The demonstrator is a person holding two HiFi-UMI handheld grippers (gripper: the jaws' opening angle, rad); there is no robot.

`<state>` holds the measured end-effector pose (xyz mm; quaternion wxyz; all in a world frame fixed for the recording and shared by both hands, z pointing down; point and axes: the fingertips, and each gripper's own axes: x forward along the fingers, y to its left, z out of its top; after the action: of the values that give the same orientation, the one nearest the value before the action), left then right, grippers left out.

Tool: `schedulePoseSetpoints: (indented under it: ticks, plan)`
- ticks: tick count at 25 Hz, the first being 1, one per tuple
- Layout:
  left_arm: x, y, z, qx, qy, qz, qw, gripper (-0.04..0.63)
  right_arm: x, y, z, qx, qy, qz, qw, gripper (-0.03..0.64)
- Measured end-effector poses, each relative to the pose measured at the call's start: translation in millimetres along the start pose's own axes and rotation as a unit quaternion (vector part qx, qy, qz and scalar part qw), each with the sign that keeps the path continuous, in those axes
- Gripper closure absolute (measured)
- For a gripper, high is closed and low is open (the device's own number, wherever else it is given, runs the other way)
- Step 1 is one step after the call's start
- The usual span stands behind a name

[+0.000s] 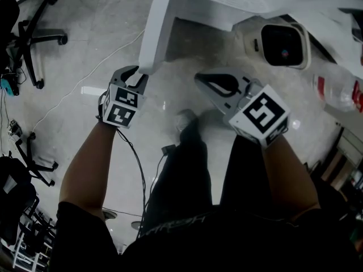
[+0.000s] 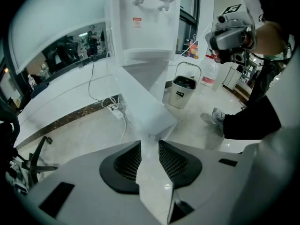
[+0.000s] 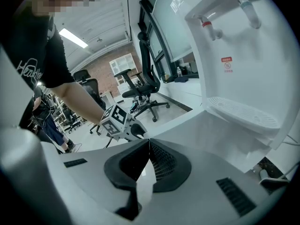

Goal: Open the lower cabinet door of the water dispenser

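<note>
The white water dispenser (image 2: pixel 149 18) stands ahead, with its taps (image 3: pixel 225 13) and drip tray (image 3: pixel 243 110) in the right gripper view. Its lower cabinet door (image 1: pixel 153 27) is swung out, and its free edge points toward me. My left gripper (image 1: pixel 138 75) is shut on that edge, and the white door panel (image 2: pixel 145 111) runs from between its pads (image 2: pixel 129 161) up to the dispenser. My right gripper (image 1: pixel 198 79) hovers to the right of the door, shut with nothing in it (image 3: pixel 149 142). Its view also shows the left gripper's marker cube (image 3: pixel 116 120).
A white bucket (image 1: pixel 278 41) with a dark opening stands right of the dispenser, and a clear bottle (image 1: pixel 340 92) with a red label lies beyond it. An office chair (image 1: pixel 34 38) is at far left and a cable (image 1: pixel 85 78) crosses the floor. My legs and shoe (image 1: pixel 184 120) are below.
</note>
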<state>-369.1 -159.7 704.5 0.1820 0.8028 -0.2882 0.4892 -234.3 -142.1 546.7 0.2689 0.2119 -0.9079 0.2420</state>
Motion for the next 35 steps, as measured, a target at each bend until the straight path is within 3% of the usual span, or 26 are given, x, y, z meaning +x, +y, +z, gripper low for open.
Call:
schedulePoseSetpoints:
  ticks: [9,16,22,27,31,35]
  plan:
    - [-3.8,17.8,-9.8,-0.008,0.014,0.006,0.9999,0.483,0.6,3.9,4.9,0.004,0.002,-0.011,1.000,0.603]
    - [-8.7,28.9,-17.6,-0.075,0.025,0.020,0.9967,0.488,-2.7,8.0,12.3,0.017,-0.003,-0.014,1.000,0.603]
    - [-26.4,23.1,-18.9,-0.152,0.020,0.027,0.9878,0.488,-17.7,15.4,24.6,0.024,-0.019,-0.015,0.999,0.603]
    - [-68.9,-4.2,-7.9,-0.212,-0.023,0.034,0.9764,0.488,-40.4,26.9,24.9,0.003,-0.024,-0.009,1.000,0.603]
    - [-120.8,-50.8,19.0,-0.199,-0.079,0.020,0.9766,0.488,-67.9,49.0,35.4,-0.029,-0.035,0.007,0.999,0.603]
    - [-185.5,-114.1,58.1,-0.216,-0.139,0.004,0.9665,0.495,-121.9,81.4,45.5,-0.033,-0.058,0.025,0.997,0.603]
